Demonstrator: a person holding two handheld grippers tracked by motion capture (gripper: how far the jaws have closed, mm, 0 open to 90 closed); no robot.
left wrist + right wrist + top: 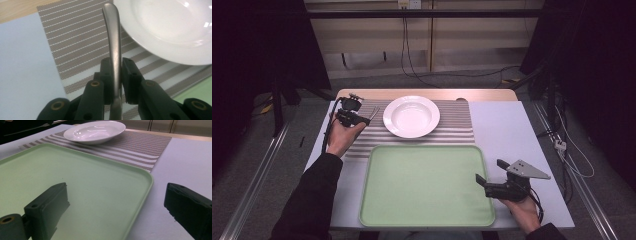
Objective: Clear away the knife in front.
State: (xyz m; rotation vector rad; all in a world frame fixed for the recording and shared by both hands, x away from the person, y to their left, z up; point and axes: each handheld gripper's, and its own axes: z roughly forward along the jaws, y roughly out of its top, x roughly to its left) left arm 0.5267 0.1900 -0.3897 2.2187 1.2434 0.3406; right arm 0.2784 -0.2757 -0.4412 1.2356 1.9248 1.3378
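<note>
My left gripper [362,119] [116,67] is shut on a metal cutlery handle [113,37], held over the left part of a striped placemat [457,132] [75,37]. The handle's rounded end points away toward a white deep plate [411,116] [170,27] [95,131]; the utensil's working end is hidden. The empty plate sits on the placemat. My right gripper [490,171] [117,202] is open with nothing between its jaws, straddling the right rim of an empty pale green tray [427,185] [75,175].
The tray lies at the table's front, touching the placemat's near edge. Bare white table [512,125] stretches to the right of the placemat and tray. Cables run over the floor behind the table and along its right side.
</note>
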